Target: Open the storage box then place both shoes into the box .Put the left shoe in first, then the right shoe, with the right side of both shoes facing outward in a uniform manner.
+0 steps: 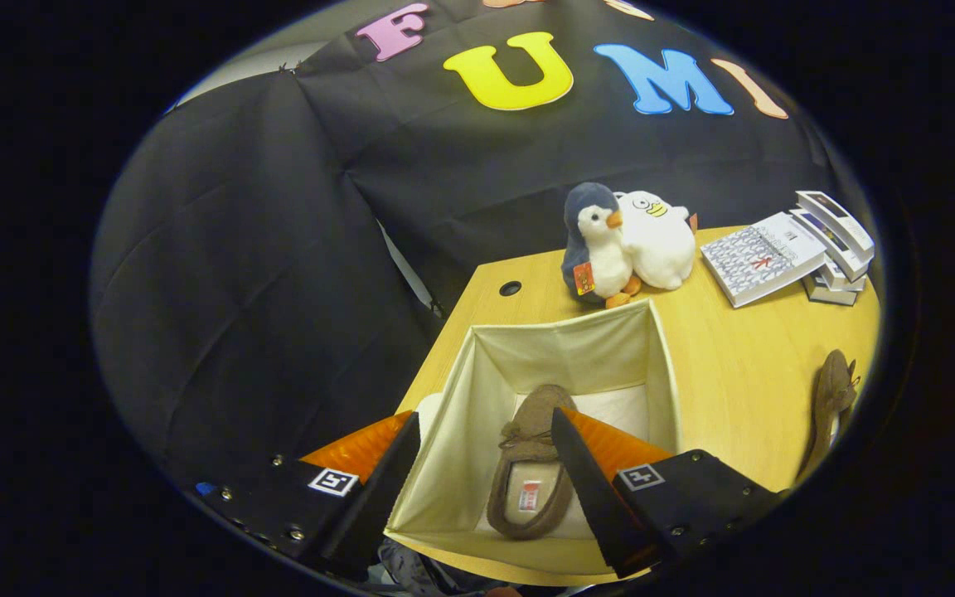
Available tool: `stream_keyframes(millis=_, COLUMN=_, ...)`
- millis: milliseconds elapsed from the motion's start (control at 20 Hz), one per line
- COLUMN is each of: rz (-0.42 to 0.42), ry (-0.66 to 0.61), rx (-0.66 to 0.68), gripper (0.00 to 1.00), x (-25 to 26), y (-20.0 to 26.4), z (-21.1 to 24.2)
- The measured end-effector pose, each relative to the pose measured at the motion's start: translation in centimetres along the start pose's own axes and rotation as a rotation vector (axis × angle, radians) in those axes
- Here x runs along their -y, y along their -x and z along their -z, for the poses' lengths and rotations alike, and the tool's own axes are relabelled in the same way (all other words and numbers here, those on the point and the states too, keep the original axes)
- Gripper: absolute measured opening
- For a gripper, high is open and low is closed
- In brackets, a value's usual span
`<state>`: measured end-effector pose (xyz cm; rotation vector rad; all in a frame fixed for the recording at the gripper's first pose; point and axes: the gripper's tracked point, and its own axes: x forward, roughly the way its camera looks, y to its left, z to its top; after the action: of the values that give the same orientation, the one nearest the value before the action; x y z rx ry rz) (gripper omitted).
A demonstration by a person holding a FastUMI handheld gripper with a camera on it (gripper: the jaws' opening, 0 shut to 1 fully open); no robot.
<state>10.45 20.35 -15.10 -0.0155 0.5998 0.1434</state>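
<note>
An open cream fabric storage box (pixel 477 373) stands on the wooden table, right under the fingers. One brown moccasin shoe (pixel 530 464) lies on the box floor, its opening up and its toe pointing away from me. My gripper (pixel 486 427) hovers above the box, open, with nothing held; the shoe shows in the gap near the right finger. A second brown shoe (pixel 830 406) lies on the table to the right of the box, partly cut off.
Two plush toys, a grey penguin (pixel 598 245) and a white one (pixel 660 240), stand just behind the box. A book (pixel 763 257) and a stack of books (pixel 838 249) lie at the back right. The wooden table (pixel 734 365) has a cable hole (pixel 510 288) behind the box.
</note>
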Motion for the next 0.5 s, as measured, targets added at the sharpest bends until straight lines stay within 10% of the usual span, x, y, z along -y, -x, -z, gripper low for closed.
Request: stream_keyframes(millis=500, rz=0.152, ry=0.046, rx=0.087, gripper=0.98, x=12.6, y=8.3, z=-2.3)
